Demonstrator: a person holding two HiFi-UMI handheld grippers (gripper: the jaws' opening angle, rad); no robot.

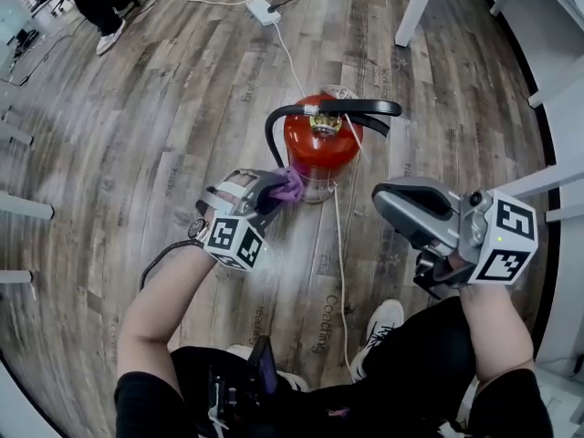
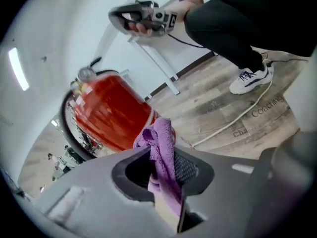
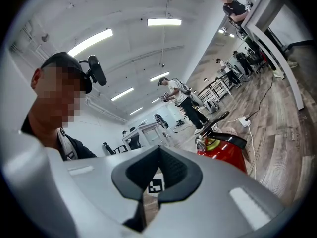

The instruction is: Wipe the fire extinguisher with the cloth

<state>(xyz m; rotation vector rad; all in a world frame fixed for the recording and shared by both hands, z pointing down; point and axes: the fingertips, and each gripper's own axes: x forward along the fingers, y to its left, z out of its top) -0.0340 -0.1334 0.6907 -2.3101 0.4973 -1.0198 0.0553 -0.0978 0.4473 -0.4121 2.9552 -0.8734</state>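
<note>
**purple cloth at the red tank**

nearest to us is the person's white shoe (image 1: 379,331), on the wood floor (image 1: 182,108). a thin white cable (image 1: 339,235) runs past it.

next come the two grippers. the left gripper (image 1: 278,190) has its jaws clamped on a purple cloth (image 1: 290,186), and a bunch of cloth sticks out in front of the tips. the right gripper (image 1: 391,201) has its jaws pressed together with nothing in them. it waits off to the right, apart from everything.

a little farther on is the fire extinguisher (image 1: 321,149). it stands upright on the floor, out in the open, away from the floor's right edge where the white desk legs are. the cloth is right at its lower left side (i can't tell if it really touches).

to wipe well, i think the cloth should press flat on the red side and slide in long, slow strokes. push softly, so the tank does not tip. the empty right gripper could steady the black handle on top.

farthest off, a white power strip (image 1: 262,10) lies on the floor.
</note>
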